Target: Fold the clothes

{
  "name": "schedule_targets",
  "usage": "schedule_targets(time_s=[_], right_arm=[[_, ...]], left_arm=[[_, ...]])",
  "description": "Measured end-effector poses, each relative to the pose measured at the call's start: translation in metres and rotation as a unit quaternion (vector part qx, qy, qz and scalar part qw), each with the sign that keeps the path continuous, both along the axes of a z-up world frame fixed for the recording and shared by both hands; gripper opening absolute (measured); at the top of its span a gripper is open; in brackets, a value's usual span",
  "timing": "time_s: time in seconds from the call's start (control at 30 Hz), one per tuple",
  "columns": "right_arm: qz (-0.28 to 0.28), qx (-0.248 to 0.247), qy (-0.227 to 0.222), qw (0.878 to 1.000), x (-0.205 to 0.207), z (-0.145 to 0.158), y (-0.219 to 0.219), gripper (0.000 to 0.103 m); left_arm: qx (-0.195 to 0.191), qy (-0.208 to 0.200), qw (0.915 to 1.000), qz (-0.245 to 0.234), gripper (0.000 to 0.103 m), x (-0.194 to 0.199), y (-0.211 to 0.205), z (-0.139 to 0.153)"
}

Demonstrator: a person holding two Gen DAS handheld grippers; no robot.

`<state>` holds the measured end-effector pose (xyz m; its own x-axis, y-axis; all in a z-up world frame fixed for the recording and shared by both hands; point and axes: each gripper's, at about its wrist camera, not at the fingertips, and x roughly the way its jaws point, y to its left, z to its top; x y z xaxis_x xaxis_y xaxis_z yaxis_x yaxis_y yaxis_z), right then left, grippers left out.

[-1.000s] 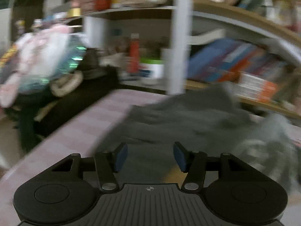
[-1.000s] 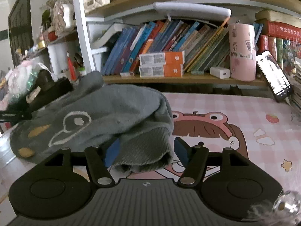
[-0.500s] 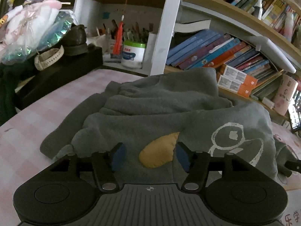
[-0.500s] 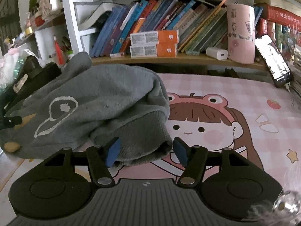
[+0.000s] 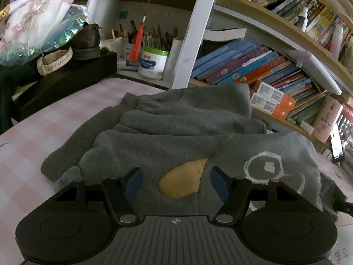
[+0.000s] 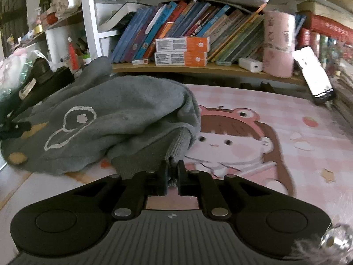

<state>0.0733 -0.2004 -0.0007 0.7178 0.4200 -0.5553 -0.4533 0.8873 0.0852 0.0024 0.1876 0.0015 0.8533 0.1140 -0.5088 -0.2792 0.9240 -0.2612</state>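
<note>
From the left wrist, the grey sweatshirt (image 5: 181,128) lies in a rumpled heap on the pink checked mat (image 5: 44,119), its folds piled toward the bookshelf (image 5: 253,66) behind. The left gripper (image 5: 175,182) hovers low over the near edge with its jaws opening; the yellow patch (image 5: 182,180) shows in the gap between the blue pads (image 5: 132,183), but they press on nothing. From the right wrist, the same sweatshirt (image 6: 114,119) sits on the left part of the mat (image 6: 286,119), clear of the cartoon girl print (image 6: 233,141). The right gripper (image 6: 172,176) is closed tight on the ribbed cuff (image 6: 176,145), a pinch of grey knit caught between its jaws. This looks like the opening step of a fold — one end secured, the other not yet taken. The next move probably calls for the left jaws to settle over an edge of the cloth and close, so that both hands can lift and spread the garment flat before any crease is made.
</note>
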Motion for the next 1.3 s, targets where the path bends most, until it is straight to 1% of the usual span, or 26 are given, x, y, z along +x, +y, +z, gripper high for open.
schedule_targets(time_s=[0.03, 0.13, 0.27, 0.33, 0.47, 0.53, 0.6, 0.7, 0.77, 0.83, 1.0, 1.07, 1.17, 1.2, 1.27, 1.3], right_arm=[[-0.006, -0.006, -0.003, 1.0, -0.005, 0.003, -0.008, 0.007], [-0.047, -0.035, -0.019, 0.998, -0.017, 0.014, -0.038, 0.007], [-0.123, -0.067, -0.047, 0.989, -0.028, 0.028, -0.079, 0.007], [-0.153, -0.077, -0.058, 0.984, -0.032, 0.031, -0.094, 0.007], [-0.187, -0.083, -0.068, 0.976, -0.034, 0.027, -0.108, 0.009], [-0.192, -0.088, -0.076, 0.974, -0.035, 0.027, -0.105, 0.014], [-0.193, -0.087, -0.09, 0.973, -0.036, 0.03, -0.101, 0.032], [-0.175, -0.076, -0.107, 0.976, -0.037, 0.035, -0.092, 0.033], [-0.146, -0.074, -0.103, 0.981, -0.036, 0.034, -0.081, 0.033], [-0.119, -0.073, -0.093, 0.986, -0.034, 0.03, -0.07, 0.034], [-0.073, -0.073, -0.048, 0.993, -0.025, 0.012, -0.05, 0.036], [-0.083, -0.084, -0.035, 0.992, -0.02, 0.005, -0.052, 0.036], [-0.127, -0.107, -0.023, 0.986, -0.012, -0.002, -0.067, 0.031], [-0.141, -0.114, -0.02, 0.983, -0.011, -0.003, -0.072, 0.032], [-0.157, -0.114, -0.017, 0.981, -0.013, -0.004, -0.083, 0.041], [-0.159, -0.105, -0.018, 0.982, -0.016, -0.003, -0.086, 0.041]], left_arm=[[0.001, 0.0, 1.0, 0.0, 0.07, 0.0, 0.0, 0.0], [0.005, -0.001, 1.0, 0.002, 0.07, 0.0, -0.001, 0.001], [0.007, -0.001, 1.0, 0.003, 0.07, -0.001, -0.001, 0.001], [0.007, -0.001, 1.0, 0.003, 0.07, -0.001, -0.001, 0.002], [0.003, 0.002, 1.0, 0.007, 0.071, 0.0, 0.002, 0.001], [-0.001, 0.003, 1.0, 0.008, 0.071, 0.0, 0.003, 0.0], [-0.002, 0.004, 1.0, 0.009, 0.071, 0.0, 0.003, 0.0], [-0.002, 0.004, 1.0, 0.009, 0.071, 0.0, 0.004, 0.0], [-0.002, 0.004, 1.0, 0.008, 0.072, -0.001, 0.004, 0.0], [-0.003, 0.003, 1.0, 0.008, 0.072, -0.001, 0.004, 0.0], [-0.006, 0.001, 1.0, 0.007, 0.072, -0.001, 0.005, 0.0], [-0.008, 0.001, 0.9999, 0.007, 0.072, -0.002, 0.006, 0.0], [-0.011, -0.001, 0.9999, 0.008, 0.072, -0.002, 0.007, 0.0], [-0.011, -0.002, 0.9999, 0.009, 0.072, -0.003, 0.007, 0.0], [-0.01, -0.004, 0.9999, 0.01, 0.073, -0.003, 0.007, 0.0], [-0.008, -0.005, 0.9999, 0.012, 0.073, -0.004, 0.007, 0.0]])
